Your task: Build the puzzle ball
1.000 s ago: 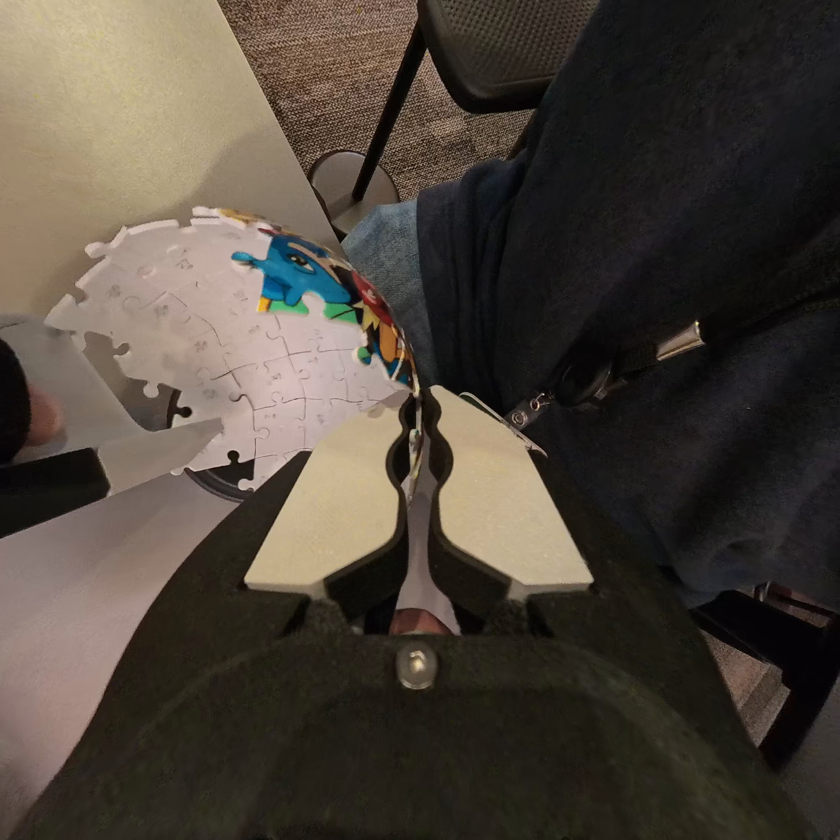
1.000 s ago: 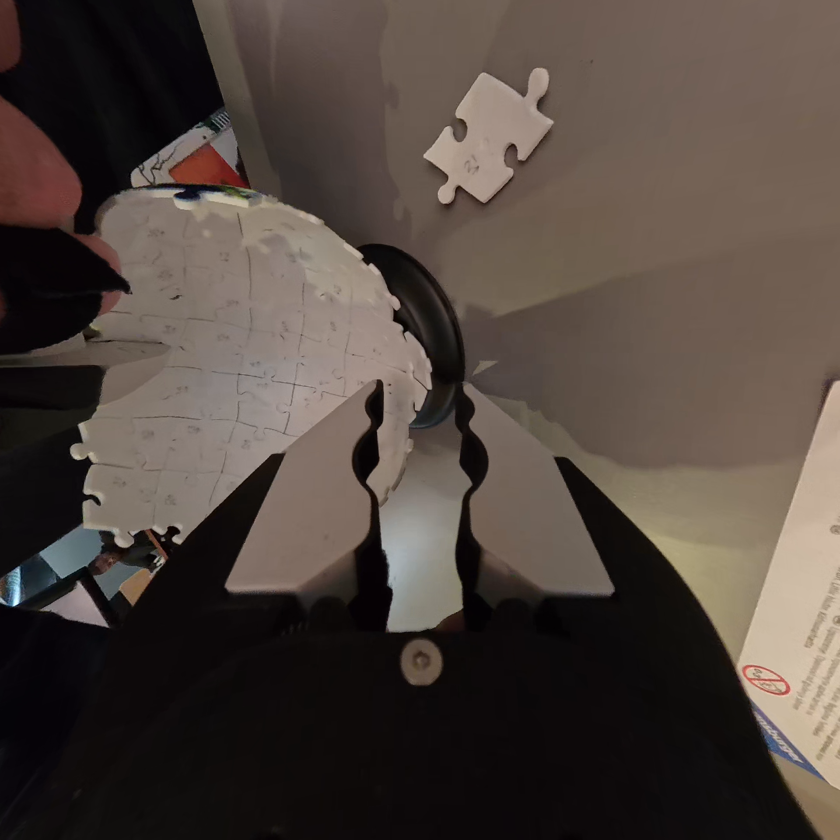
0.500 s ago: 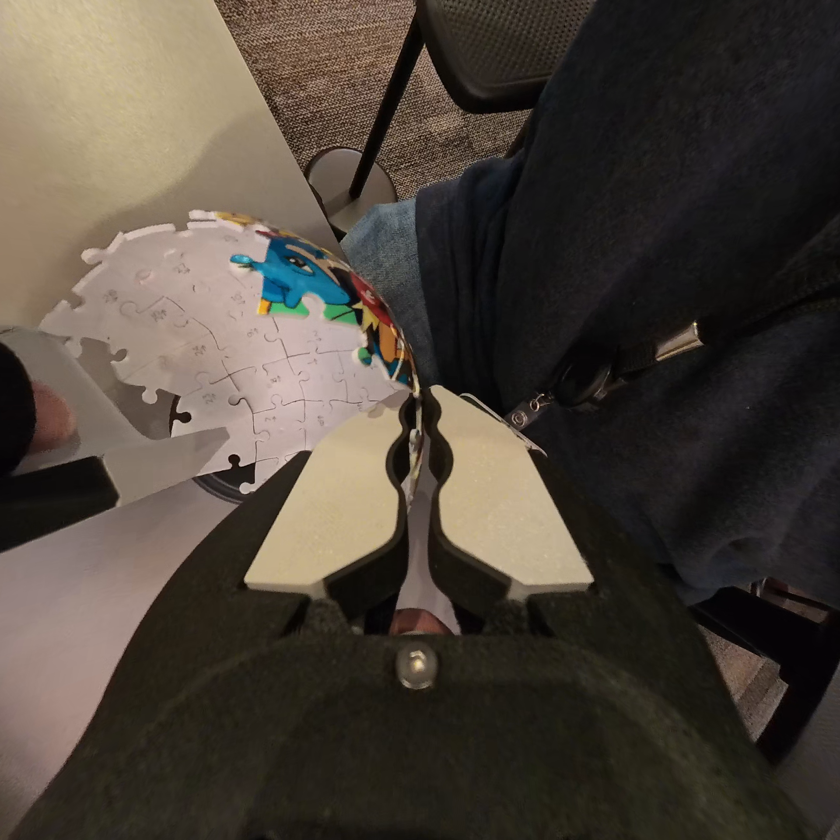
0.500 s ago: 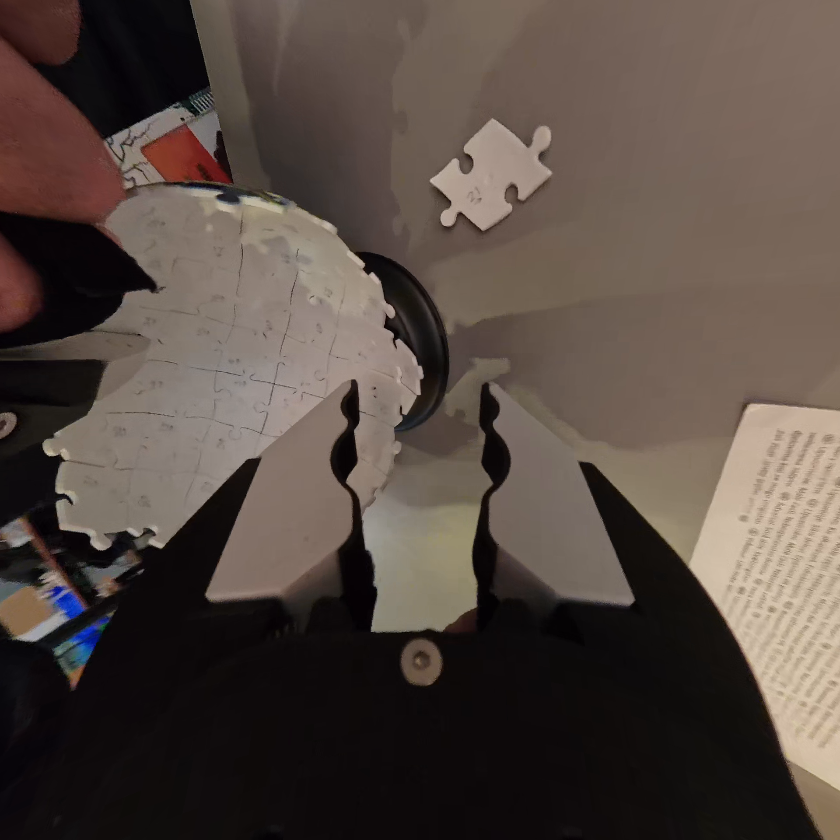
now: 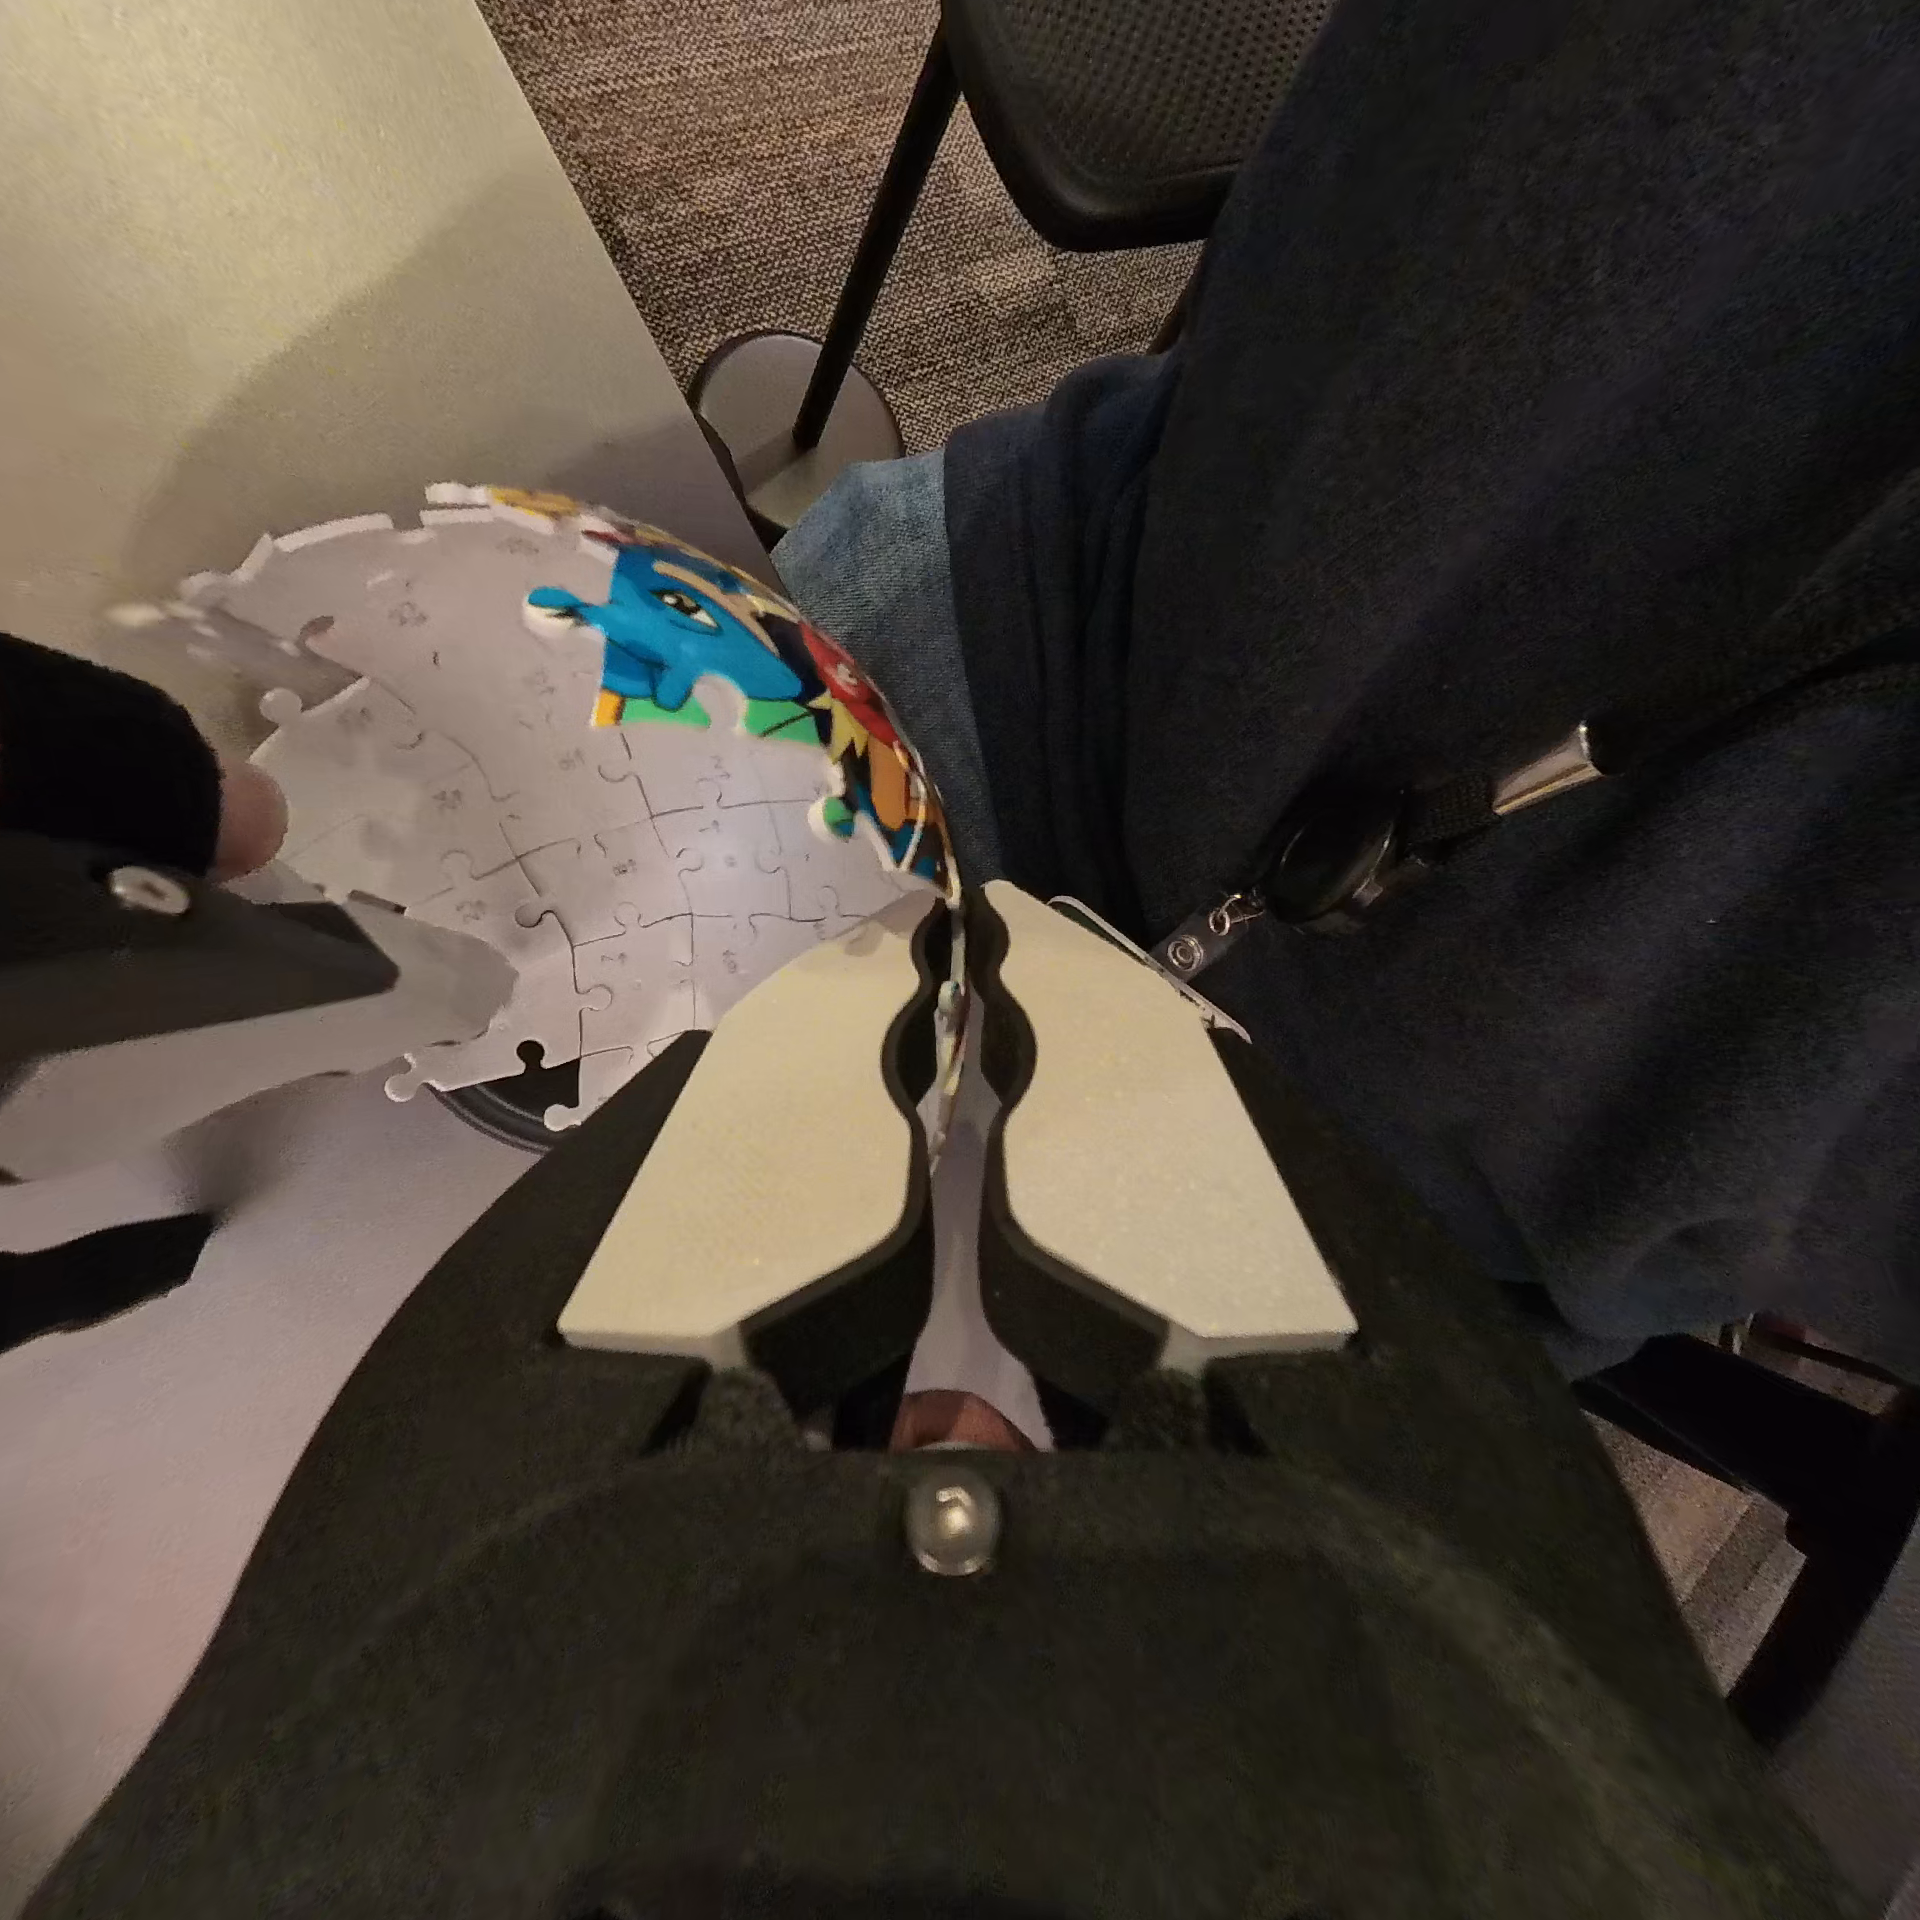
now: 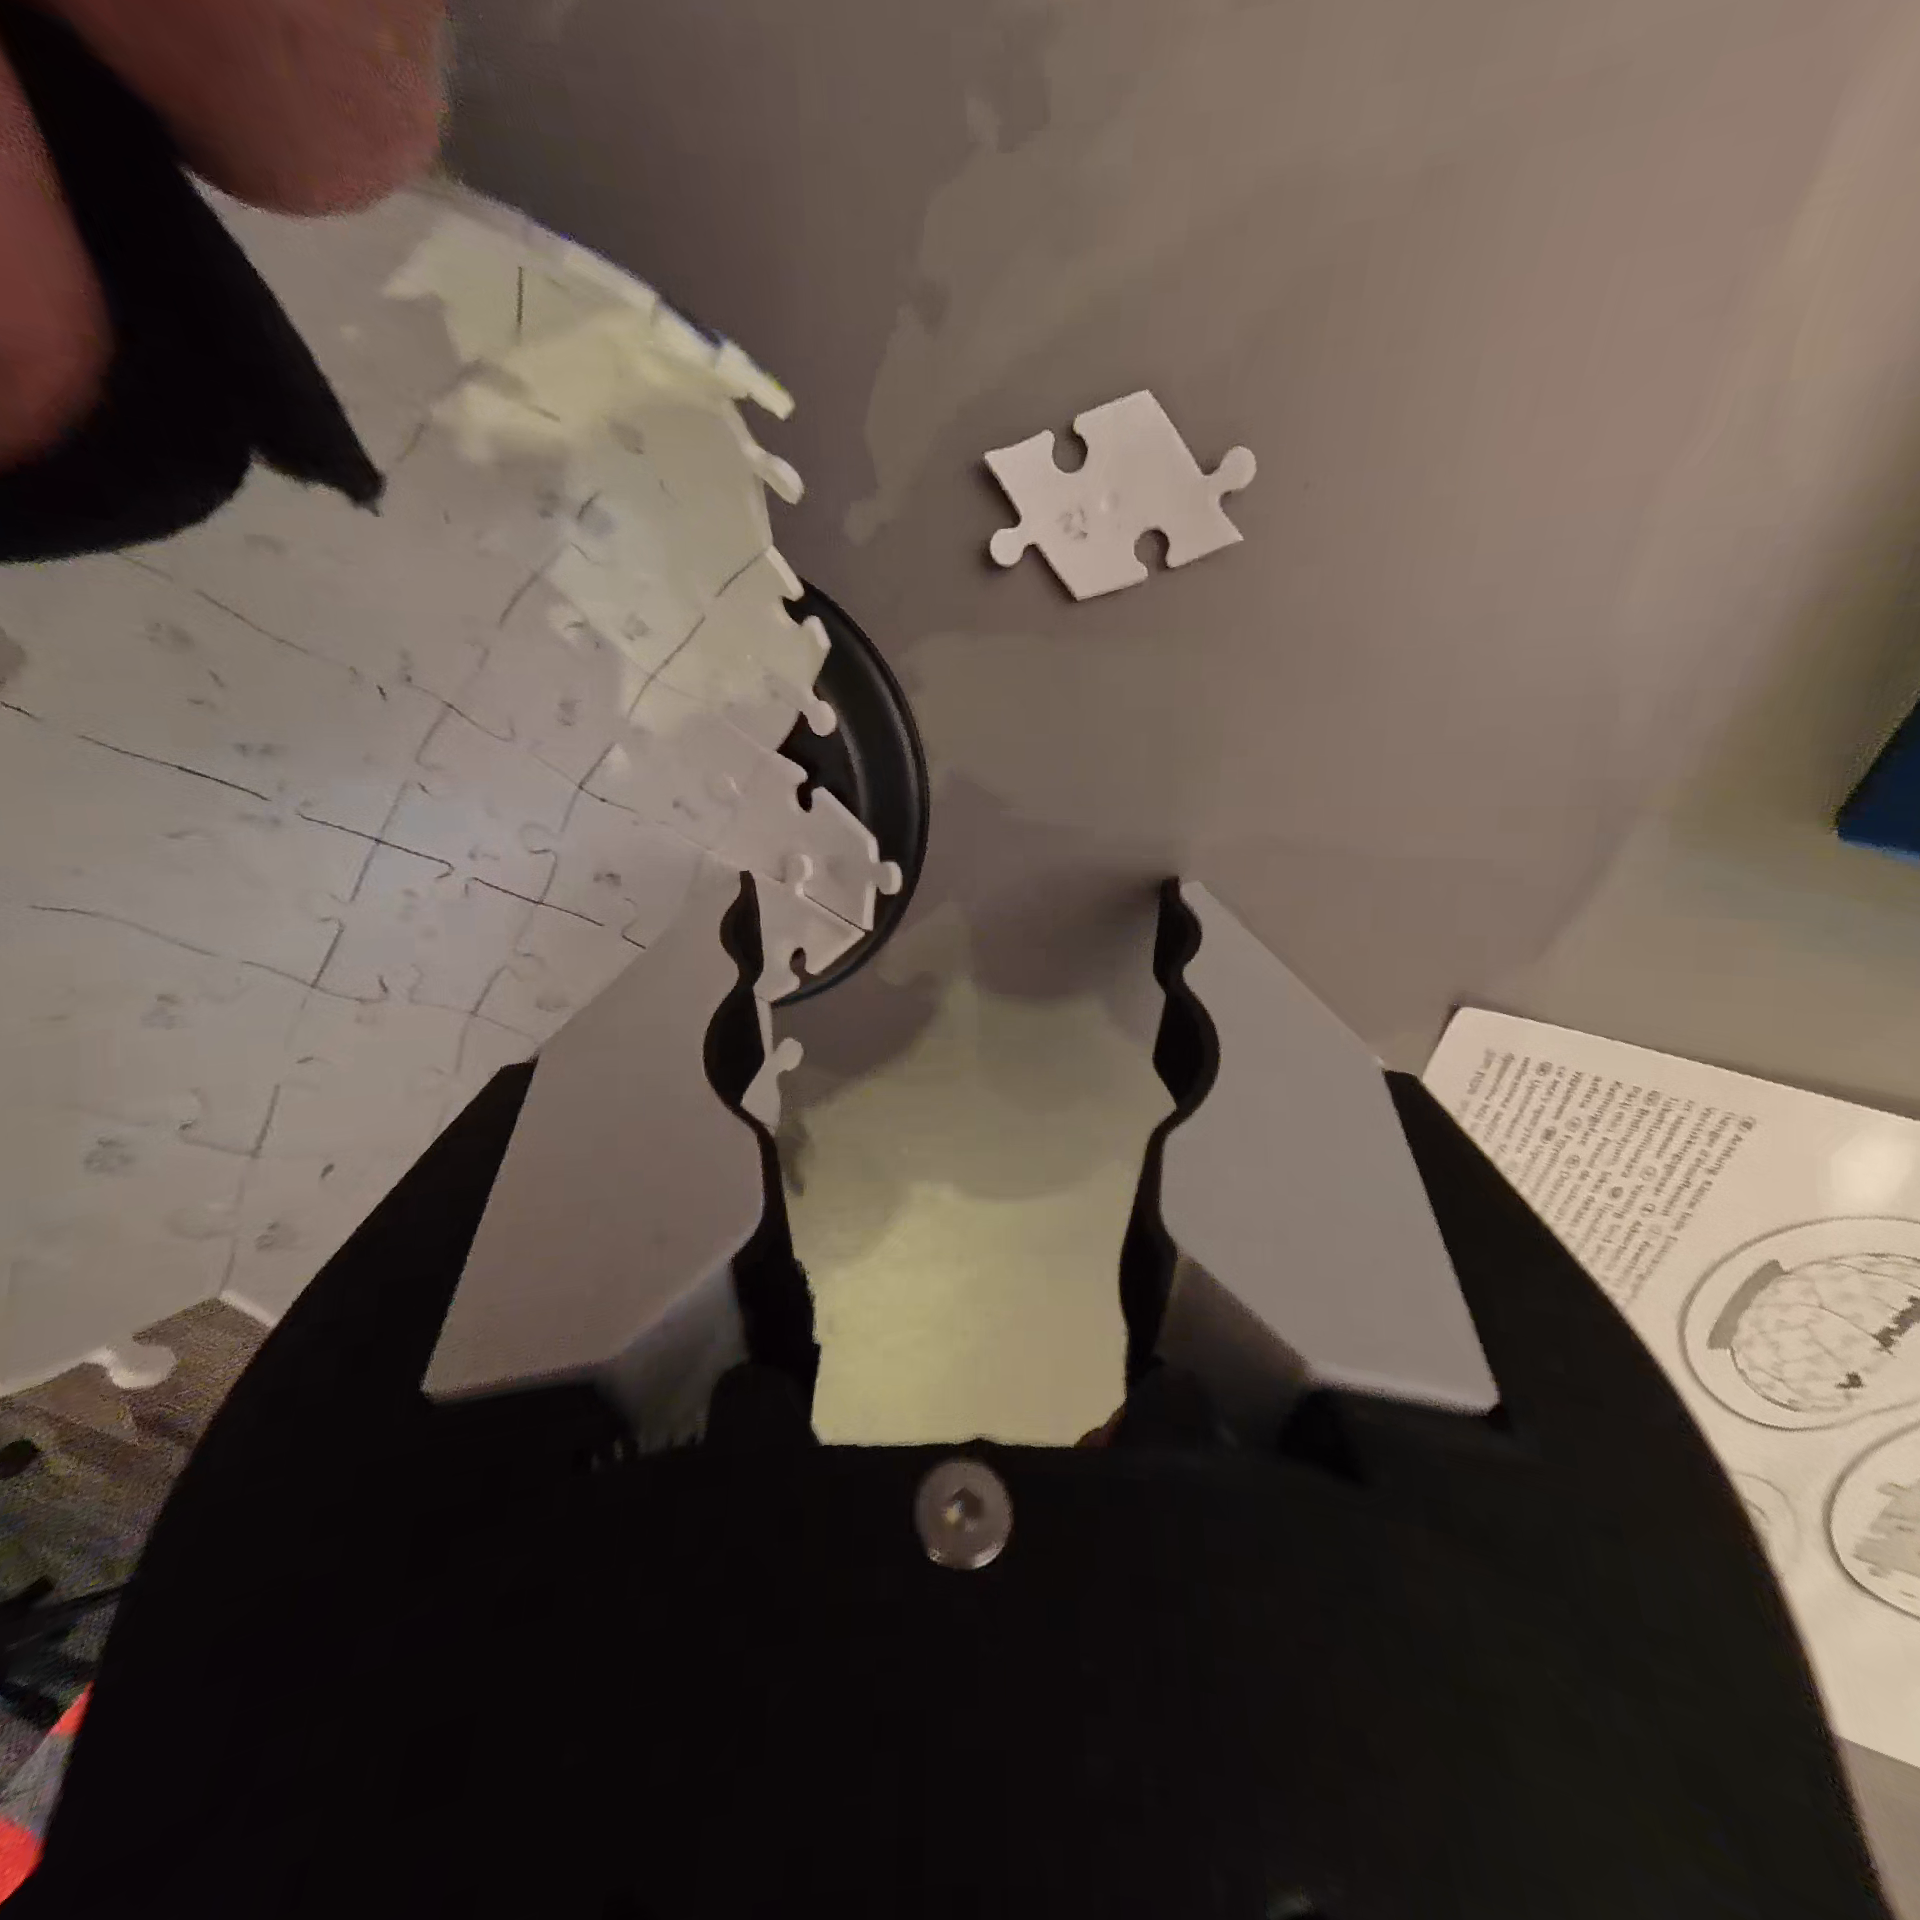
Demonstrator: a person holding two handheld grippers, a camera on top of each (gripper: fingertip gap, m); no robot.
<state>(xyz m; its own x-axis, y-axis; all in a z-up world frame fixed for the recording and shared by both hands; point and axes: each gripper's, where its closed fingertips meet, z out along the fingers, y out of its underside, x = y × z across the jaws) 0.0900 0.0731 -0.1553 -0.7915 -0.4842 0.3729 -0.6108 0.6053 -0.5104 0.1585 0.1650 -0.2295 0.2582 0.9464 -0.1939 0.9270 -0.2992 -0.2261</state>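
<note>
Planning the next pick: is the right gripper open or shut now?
Open. In its own view the right gripper has its fingers wide apart, bare table between them and nothing clamped; the loose piece lies beyond.

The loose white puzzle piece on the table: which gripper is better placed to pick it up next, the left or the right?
Probably the right gripper: it is open, empty and faces the loose piece ahead on the table. The left gripper is shut on the rim of the partly built puzzle ball, holding it.
</note>
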